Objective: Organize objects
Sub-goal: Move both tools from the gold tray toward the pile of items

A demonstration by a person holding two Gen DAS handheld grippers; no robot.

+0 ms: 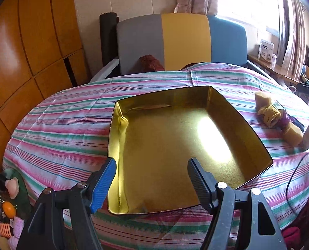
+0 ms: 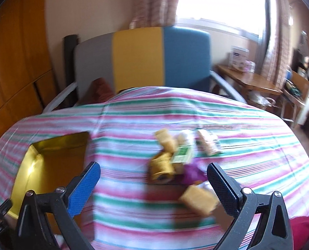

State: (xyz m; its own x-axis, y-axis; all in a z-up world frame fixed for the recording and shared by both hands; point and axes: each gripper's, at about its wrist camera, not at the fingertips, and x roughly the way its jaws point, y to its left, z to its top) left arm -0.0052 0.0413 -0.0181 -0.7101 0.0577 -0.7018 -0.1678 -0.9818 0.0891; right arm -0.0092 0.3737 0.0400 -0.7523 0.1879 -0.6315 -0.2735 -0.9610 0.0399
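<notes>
A shallow gold metal tin lies empty on the bench's pink-and-green striped cloth. The left gripper hovers over its near edge, jaws apart, gripping nothing. Right of the tin, the right gripper, jaws wide, hangs above a blurred cluster of tan rolls.

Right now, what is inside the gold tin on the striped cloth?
The gold tin shows only its bare shiny floor with a patch of window glare. The near corners are covered by the fingers of the open left claw, so those cannot be checked.
</notes>
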